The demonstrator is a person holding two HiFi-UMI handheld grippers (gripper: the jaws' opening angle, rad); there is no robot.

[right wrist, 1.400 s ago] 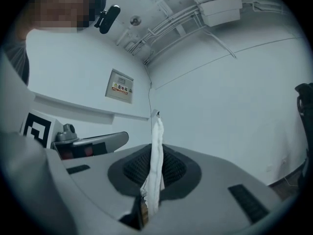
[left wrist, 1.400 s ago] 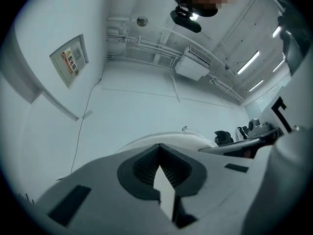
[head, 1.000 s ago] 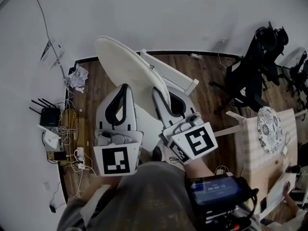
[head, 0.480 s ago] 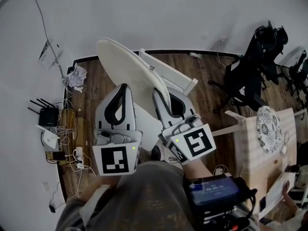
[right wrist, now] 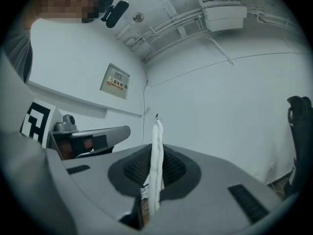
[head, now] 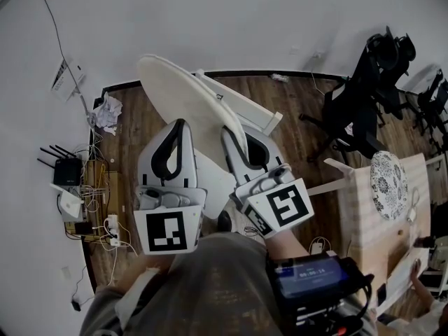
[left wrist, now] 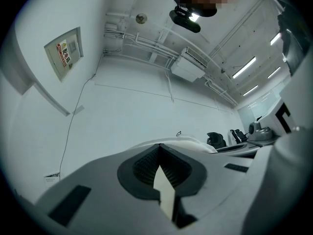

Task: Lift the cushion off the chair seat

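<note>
The white cushion [head: 189, 100] is held up off the white chair [head: 255, 114] and tilted, its far end rising to the upper left in the head view. My left gripper [head: 180, 126] is shut on the cushion's near edge, with a pale wedge of the cushion [left wrist: 162, 182] pinched between its dark pads. My right gripper [head: 229, 135] is shut on the same edge further right. In the right gripper view the cushion edge [right wrist: 156, 155] stands as a thin white strip between the pads [right wrist: 173, 168], with a small label below it.
A router and tangled cables [head: 70, 173] lie on the floor at the left, with crumpled paper [head: 108, 110] near the wall. Black office chairs [head: 364, 96] stand at the right. A wooden table [head: 364, 215] there bears a patterned plate [head: 388, 184].
</note>
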